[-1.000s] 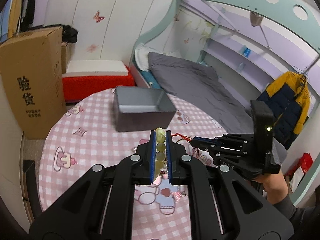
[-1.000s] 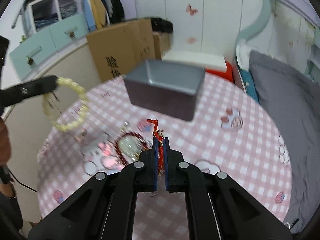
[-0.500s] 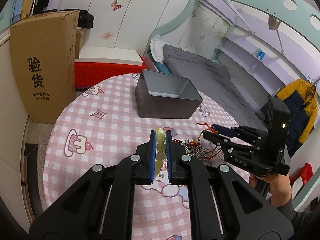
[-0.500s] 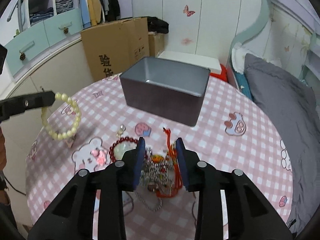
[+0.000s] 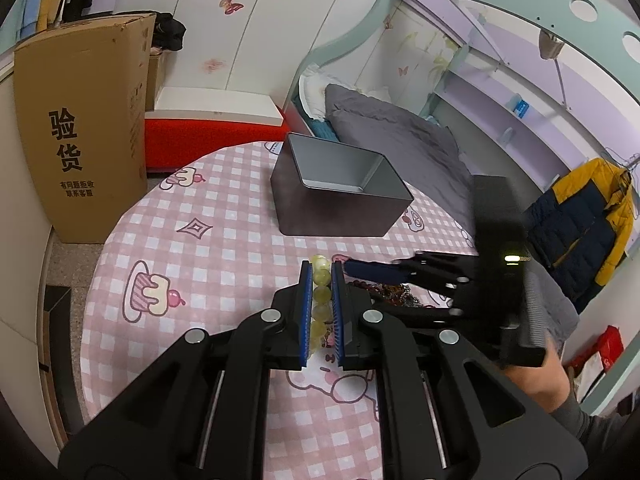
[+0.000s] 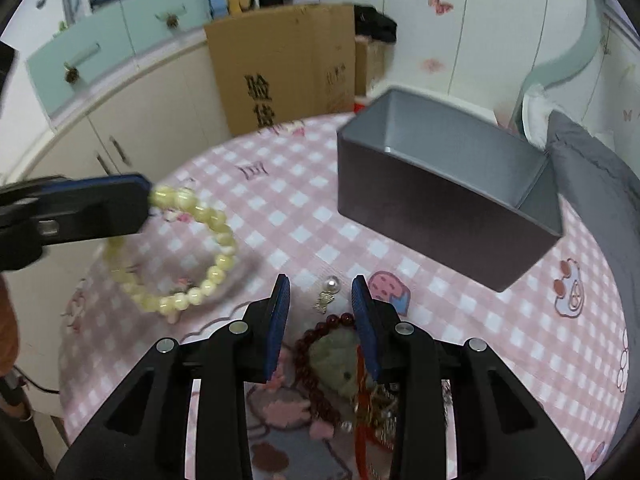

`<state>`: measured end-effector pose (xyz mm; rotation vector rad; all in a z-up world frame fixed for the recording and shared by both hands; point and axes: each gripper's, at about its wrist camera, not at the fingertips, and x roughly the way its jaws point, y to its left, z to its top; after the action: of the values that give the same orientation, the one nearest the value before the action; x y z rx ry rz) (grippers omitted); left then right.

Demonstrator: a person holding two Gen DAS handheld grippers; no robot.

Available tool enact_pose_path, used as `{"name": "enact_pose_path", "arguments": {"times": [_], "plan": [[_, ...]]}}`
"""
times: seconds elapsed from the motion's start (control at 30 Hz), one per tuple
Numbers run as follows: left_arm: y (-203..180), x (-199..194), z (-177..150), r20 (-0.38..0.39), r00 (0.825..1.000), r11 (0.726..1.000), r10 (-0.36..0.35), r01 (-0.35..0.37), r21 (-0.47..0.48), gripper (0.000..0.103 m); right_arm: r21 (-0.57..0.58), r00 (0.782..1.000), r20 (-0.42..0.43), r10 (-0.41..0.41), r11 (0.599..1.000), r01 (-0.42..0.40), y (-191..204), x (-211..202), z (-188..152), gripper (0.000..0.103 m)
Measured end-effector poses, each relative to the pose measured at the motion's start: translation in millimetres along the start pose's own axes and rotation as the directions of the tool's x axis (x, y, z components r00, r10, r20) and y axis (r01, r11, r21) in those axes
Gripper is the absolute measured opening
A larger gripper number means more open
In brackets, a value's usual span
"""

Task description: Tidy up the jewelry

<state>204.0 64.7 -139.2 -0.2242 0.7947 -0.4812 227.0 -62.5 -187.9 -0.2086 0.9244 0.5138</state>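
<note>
My left gripper (image 5: 320,273) is shut on a pale yellow bead bracelet (image 5: 321,280), which hangs as a loop just above the pink checked tablecloth (image 5: 224,256). The right wrist view shows that bracelet (image 6: 216,272) dangling from the left gripper (image 6: 138,200) at the left. My right gripper (image 6: 320,286) stands open with nothing pressed between its pads. It hovers over a jewelry pile: a pearl earring (image 6: 331,283), a dark red bead bracelet (image 6: 316,332), a greenish pendant (image 6: 334,360) and a red cord (image 6: 362,408). An open grey box (image 6: 432,220) stands behind; in the left wrist view the grey box (image 5: 332,216) is beyond both grippers.
A tall cardboard box (image 5: 80,132) stands left of the round table. A bed (image 5: 400,136) lies behind the table, with a yellow and navy jacket (image 5: 588,216) hanging at the right. Cream cupboards (image 6: 120,128) line the far left. A person's hand (image 5: 548,376) holds the right gripper.
The right gripper let go of the red cord, opened, and moved left over the pile toward the pearl. The left gripper sank a little with the bracelet, nearer the right one.
</note>
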Motion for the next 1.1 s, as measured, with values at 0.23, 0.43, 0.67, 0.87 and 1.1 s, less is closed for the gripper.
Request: {"name": "enact_pose_path", "arguments": {"times": [0.23, 0.43, 0.67, 0.87, 1.1], "plan": [[-5.3, 6.6, 11.8, 0.006, 1.0, 0.999, -0.025, 0.025, 0.02, 0.009, -0.038, 1.0, -0.022, -0.009, 0.999, 0.008, -2.0, 14.1, 0.2, 0.009], [-29.1, 1.0, 45.3, 0.064, 0.994, 0.993, -0.083, 0.078, 0.084, 0.009, 0.021, 0.994, 0.102, 0.045, 0.999, -0.048, -24.4, -34.6, 13.9, 0.009], [-54.7, 10.7, 99.0, 0.155, 0.976, 0.982, -0.154, 0.133, 0.137, 0.009, 0.136, 0.962, 0.272, -0.011, 0.99, -0.027, -71.1, -81.6, 43.4, 0.009], [-50.5, 66.8, 113.8, 0.073, 0.992, 0.989, -0.1, 0.091, 0.115, 0.009, 0.19, 0.975, 0.219, -0.042, 0.982, 0.0, -93.5, -48.5, 50.1, 0.009], [-27.3, 103.9, 98.2, -0.05, 0.998, 0.998, -0.037, 0.039, 0.039, 0.01, 0.217, 0.983, 0.178, -0.042, 0.976, 0.002, -98.0, -36.0, 36.5, 0.013]]}}
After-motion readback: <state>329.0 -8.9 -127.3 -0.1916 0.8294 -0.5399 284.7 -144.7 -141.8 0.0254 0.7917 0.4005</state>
